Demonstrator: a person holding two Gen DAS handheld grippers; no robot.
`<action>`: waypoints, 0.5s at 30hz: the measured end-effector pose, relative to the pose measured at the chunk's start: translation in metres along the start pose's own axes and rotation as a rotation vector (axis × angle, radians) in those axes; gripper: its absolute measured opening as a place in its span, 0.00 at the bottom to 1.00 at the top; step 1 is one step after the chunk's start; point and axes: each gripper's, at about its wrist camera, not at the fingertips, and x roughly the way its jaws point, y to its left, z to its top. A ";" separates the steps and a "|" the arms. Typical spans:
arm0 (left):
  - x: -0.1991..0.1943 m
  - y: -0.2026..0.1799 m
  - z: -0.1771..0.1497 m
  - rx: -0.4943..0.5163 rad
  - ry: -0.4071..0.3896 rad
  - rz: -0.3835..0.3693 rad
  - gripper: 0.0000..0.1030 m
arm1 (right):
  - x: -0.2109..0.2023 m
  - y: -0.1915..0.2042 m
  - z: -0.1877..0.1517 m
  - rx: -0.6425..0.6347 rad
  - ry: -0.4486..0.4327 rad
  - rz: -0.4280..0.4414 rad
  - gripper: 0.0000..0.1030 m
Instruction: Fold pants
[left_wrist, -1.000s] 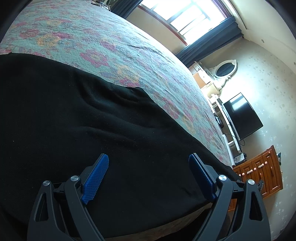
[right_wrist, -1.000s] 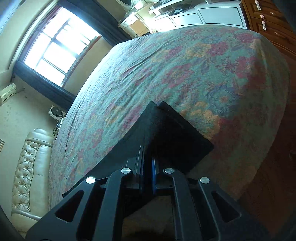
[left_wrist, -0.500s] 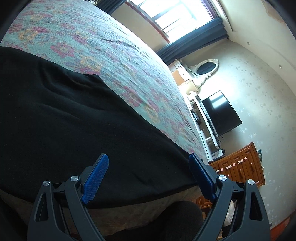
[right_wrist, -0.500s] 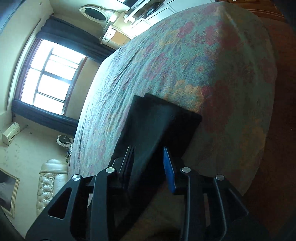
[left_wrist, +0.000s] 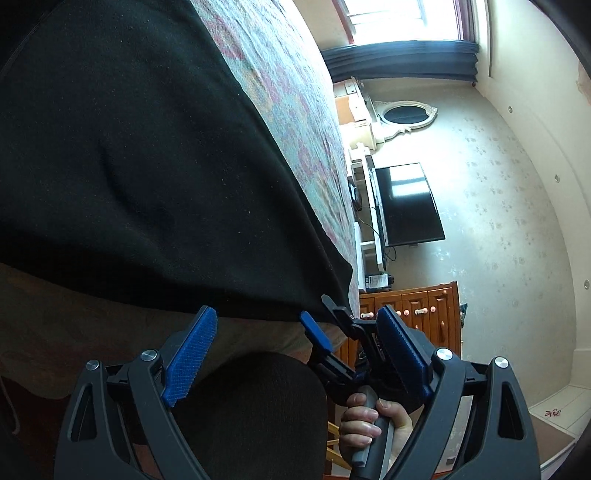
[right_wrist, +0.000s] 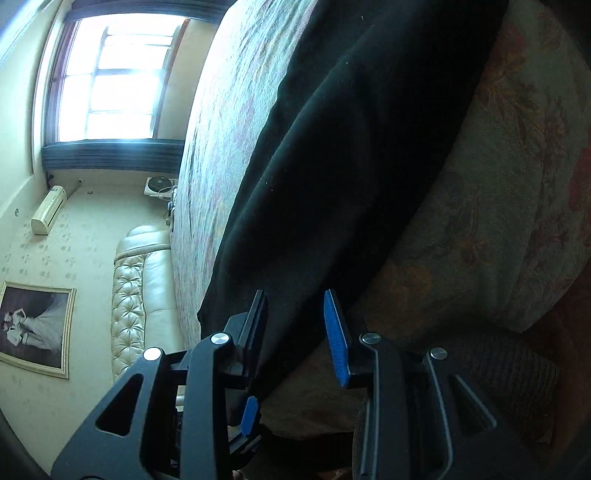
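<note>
The black pants (left_wrist: 147, 155) lie folded on the floral bedspread (left_wrist: 288, 96), reaching the bed's near edge. My left gripper (left_wrist: 295, 354) is open and empty, drawn back below the pants' edge, over the person's dark-clad knee. The right gripper shows in this view too, held in a hand (left_wrist: 369, 417). In the right wrist view the pants (right_wrist: 351, 147) run up the frame. My right gripper (right_wrist: 297, 328) is open, its fingers either side of the pants' near end, not clamped. The left gripper's blue pad (right_wrist: 249, 415) peeks in below.
A TV (left_wrist: 406, 203) on a white stand and a wooden dresser (left_wrist: 410, 314) stand beyond the bed's foot. A cream leather sofa (right_wrist: 136, 291), a window (right_wrist: 110, 74) and a framed picture (right_wrist: 33, 328) are on the other side.
Both grippers pulled back off the pants toward the bed's near edge and rolled sideways. The right gripper, shut on the fabric a second ago, has opened and let it go.
</note>
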 end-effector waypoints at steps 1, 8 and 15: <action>0.003 0.003 0.000 -0.020 -0.007 0.006 0.85 | 0.001 0.000 0.000 -0.003 0.003 -0.007 0.31; 0.005 0.021 0.004 -0.162 -0.078 0.011 0.85 | 0.003 -0.003 -0.005 -0.002 0.011 -0.019 0.31; 0.000 0.019 0.000 -0.146 -0.126 0.044 0.54 | 0.005 -0.001 -0.006 -0.030 0.017 -0.037 0.12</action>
